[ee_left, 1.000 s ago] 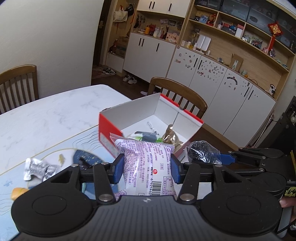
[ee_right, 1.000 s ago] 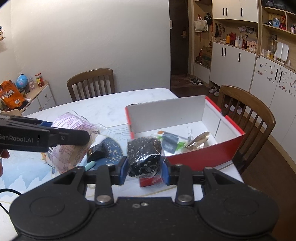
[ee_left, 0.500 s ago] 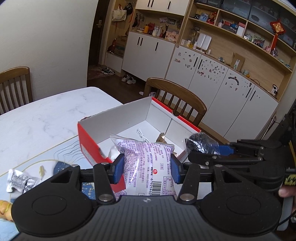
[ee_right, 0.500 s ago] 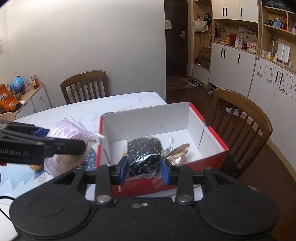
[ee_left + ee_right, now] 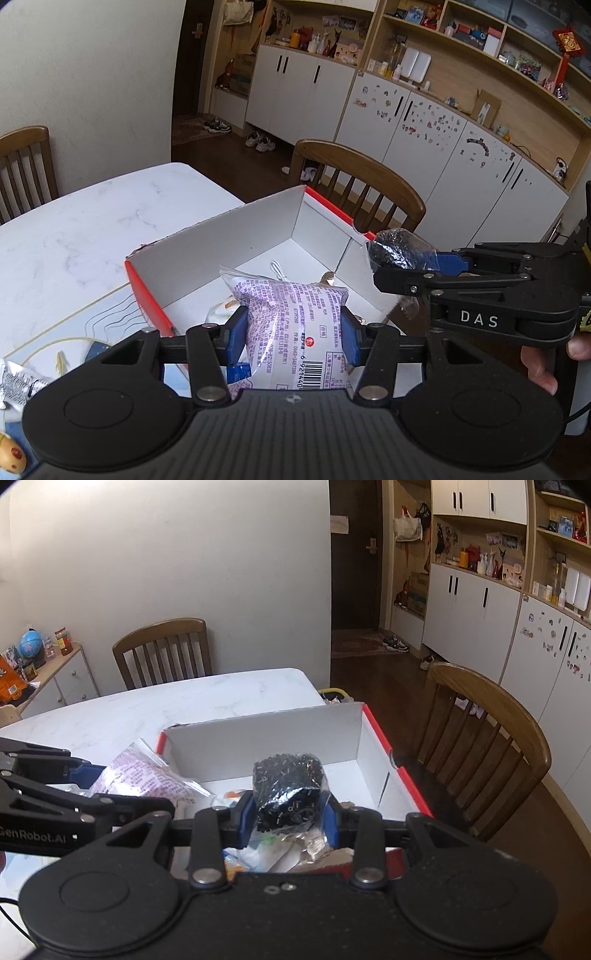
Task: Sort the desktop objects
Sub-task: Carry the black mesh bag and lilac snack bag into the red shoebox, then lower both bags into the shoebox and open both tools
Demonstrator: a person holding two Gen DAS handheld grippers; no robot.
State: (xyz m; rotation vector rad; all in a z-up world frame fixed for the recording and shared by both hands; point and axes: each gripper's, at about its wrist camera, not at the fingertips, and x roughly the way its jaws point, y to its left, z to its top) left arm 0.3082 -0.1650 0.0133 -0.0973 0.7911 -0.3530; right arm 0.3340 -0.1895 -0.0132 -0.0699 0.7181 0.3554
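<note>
My left gripper (image 5: 293, 332) is shut on a purple-and-white snack packet (image 5: 291, 332), held over the near part of an open red-and-white cardboard box (image 5: 236, 240). My right gripper (image 5: 288, 818) is shut on a clear bag of small black pieces (image 5: 288, 794), also over the box (image 5: 266, 734). In the left wrist view the right gripper (image 5: 410, 260) hangs at the box's right wall with the black bag (image 5: 399, 249) in it. In the right wrist view the left gripper's arm (image 5: 85, 805) and its packet (image 5: 147, 779) show at the left. Wrappers and a white cable lie inside the box.
The box sits on a white marble table (image 5: 74, 229) with a blue patterned mat (image 5: 99, 314). A silver wrapper (image 5: 18, 380) and a small yellow toy (image 5: 11, 458) lie at the left. Wooden chairs (image 5: 487, 746) stand beyond the box and at the far side (image 5: 162, 650).
Both grippers have carried their packets across the table from beside the box to over its inside. The box now looms larger and fills the middle of both views.
</note>
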